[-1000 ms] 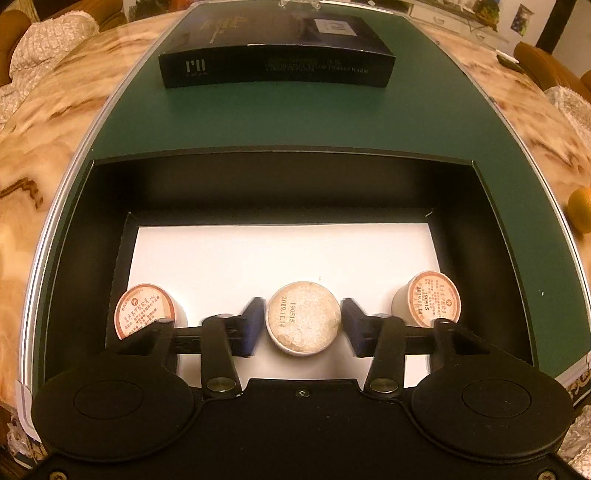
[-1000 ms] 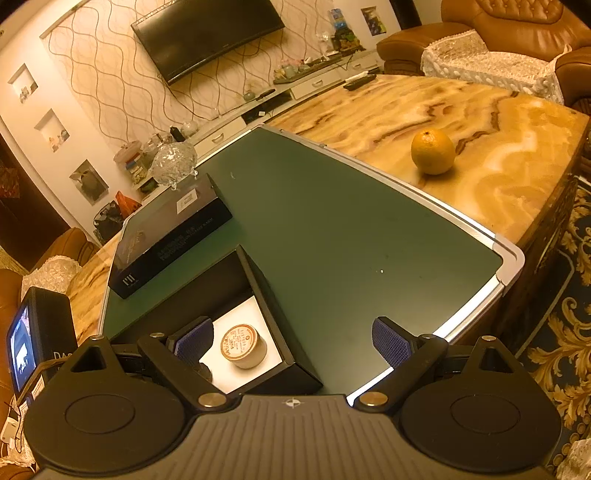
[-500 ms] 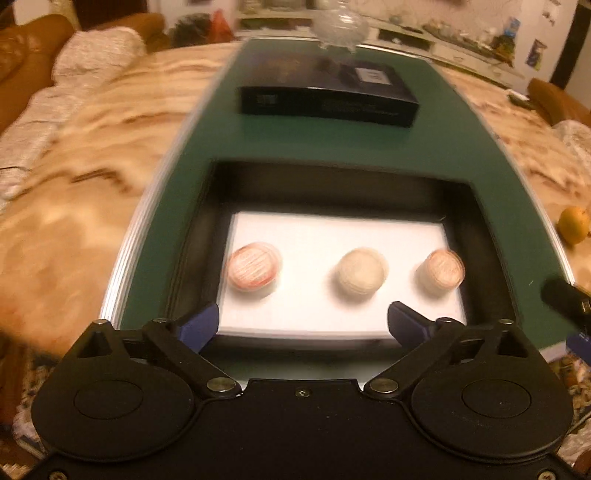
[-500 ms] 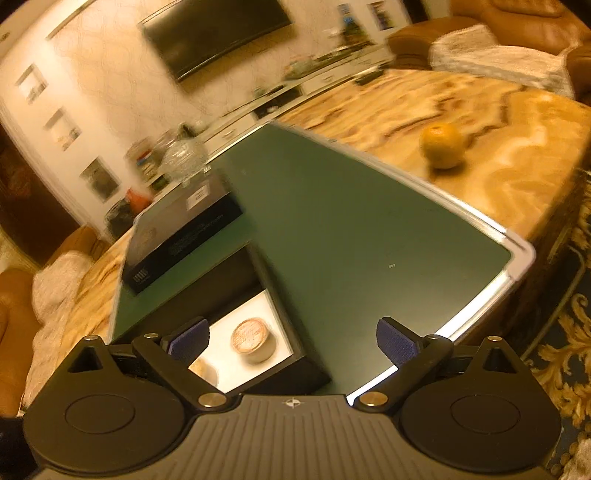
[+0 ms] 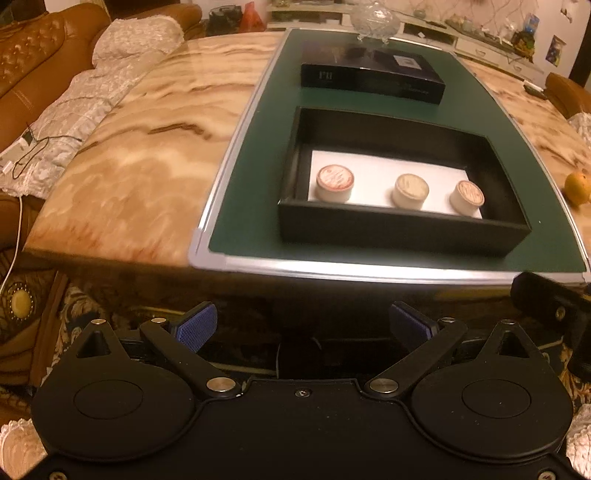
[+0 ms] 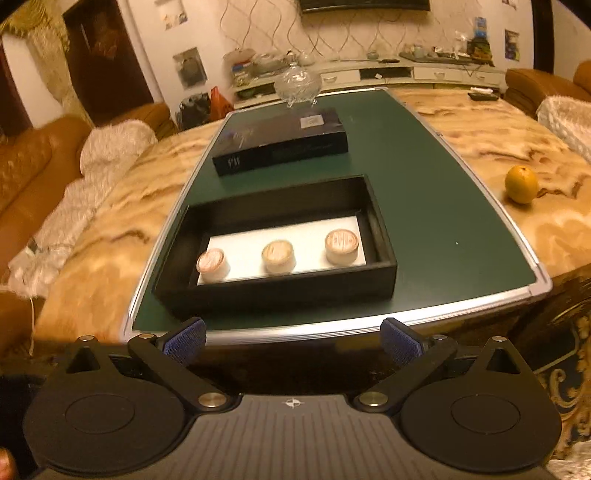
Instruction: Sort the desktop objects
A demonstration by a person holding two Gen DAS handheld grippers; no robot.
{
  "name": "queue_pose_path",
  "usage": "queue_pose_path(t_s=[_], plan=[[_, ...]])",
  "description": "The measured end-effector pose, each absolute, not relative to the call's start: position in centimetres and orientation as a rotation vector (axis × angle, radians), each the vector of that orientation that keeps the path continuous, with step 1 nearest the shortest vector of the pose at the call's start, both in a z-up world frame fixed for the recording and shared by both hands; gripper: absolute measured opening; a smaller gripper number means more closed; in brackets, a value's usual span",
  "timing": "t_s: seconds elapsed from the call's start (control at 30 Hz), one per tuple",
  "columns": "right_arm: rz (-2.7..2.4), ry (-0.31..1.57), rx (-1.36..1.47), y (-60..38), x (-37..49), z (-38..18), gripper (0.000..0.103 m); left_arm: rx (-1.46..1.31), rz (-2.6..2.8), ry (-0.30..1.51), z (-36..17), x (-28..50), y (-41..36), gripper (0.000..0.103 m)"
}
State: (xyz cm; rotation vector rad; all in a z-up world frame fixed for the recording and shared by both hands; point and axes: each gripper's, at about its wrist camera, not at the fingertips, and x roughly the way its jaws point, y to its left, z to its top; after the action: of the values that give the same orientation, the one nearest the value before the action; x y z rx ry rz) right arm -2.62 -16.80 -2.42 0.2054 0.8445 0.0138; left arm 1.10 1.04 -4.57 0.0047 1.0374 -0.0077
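A black open box [image 5: 402, 229] [image 6: 280, 288] sits on the green mat [image 5: 258, 155] [image 6: 424, 206] near the table's front edge. On its white liner stand three small round wrapped cakes in a row: left [image 5: 335, 183] [image 6: 212, 263], middle [image 5: 410, 191] [image 6: 278, 256], right [image 5: 467, 197] [image 6: 341, 246]. The box's black lid [image 5: 371, 79] [image 6: 282, 146] lies behind it. My left gripper [image 5: 301, 326] is open and empty, off the table's front edge. My right gripper [image 6: 291, 341] is open and empty, also in front of the edge.
An orange [image 5: 577, 187] [image 6: 521, 184] lies on the marble table [image 5: 140, 155] right of the mat. A glass bowl [image 5: 373, 18] [image 6: 297, 86] stands at the mat's far end. Sofas with white covers [image 5: 92, 96] are at the left.
My left gripper let go of the middle cake and pulled back out of the box past the table edge. My right gripper also drew back and turned left to face the box.
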Motion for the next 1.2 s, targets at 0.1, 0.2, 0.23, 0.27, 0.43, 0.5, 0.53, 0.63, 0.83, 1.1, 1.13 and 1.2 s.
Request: queue_pose_path(t_s=[0.1,0.2,0.23,0.27,0.43,0.5,0.53,0.63,0.83,1.1,1.13,1.2], plan=[[-0.003,0.869,0.163,-16.0,-3.5,-2.0,0.103,0.006,-0.009,1.041,-4.4,0.2,1.4,0.102],[-0.013,0.895,0.129,-15.4,-3.8,-1.8,0.103,0.026,-0.007,1.048,-4.5,-0.4,1.3,0.102],[-0.017,0.902,0.118,-15.2,-3.9,-1.8,0.103,0.038,-0.004,1.050,-4.4,-0.6,1.3,0.102],[-0.020,0.910,0.107,-15.1,-4.0,-1.8,0.103,0.046,-0.004,1.050,-4.5,-0.8,1.2,0.102],[-0.020,0.926,0.094,-14.7,-4.6,-1.8,0.103,0.046,-0.005,1.058,-4.3,-1.4,1.4,0.102],[-0.021,0.926,0.094,-14.6,-4.8,-1.7,0.103,0.048,-0.003,1.060,-4.3,-1.6,1.6,0.102],[-0.022,0.925,0.092,-14.5,-4.9,-1.6,0.103,0.050,-0.002,1.058,-4.2,-1.7,1.6,0.102],[-0.028,0.923,0.084,-14.4,-5.0,-1.5,0.103,0.047,-0.002,1.057,-4.1,-1.9,1.9,0.102],[-0.033,0.924,0.075,-14.1,-5.0,-1.5,0.103,0.042,0.002,1.056,-3.9,-2.1,2.2,0.102],[-0.037,0.926,0.072,-14.1,-4.8,-1.5,0.103,0.038,0.005,1.059,-3.9,-2.0,2.5,0.102],[-0.037,0.927,0.072,-14.1,-4.7,-1.5,0.103,0.038,0.006,1.059,-3.9,-2.0,2.4,0.102],[-0.038,0.928,0.072,-14.1,-4.6,-1.6,0.103,0.037,0.004,1.063,-3.9,-1.9,2.4,0.102]])
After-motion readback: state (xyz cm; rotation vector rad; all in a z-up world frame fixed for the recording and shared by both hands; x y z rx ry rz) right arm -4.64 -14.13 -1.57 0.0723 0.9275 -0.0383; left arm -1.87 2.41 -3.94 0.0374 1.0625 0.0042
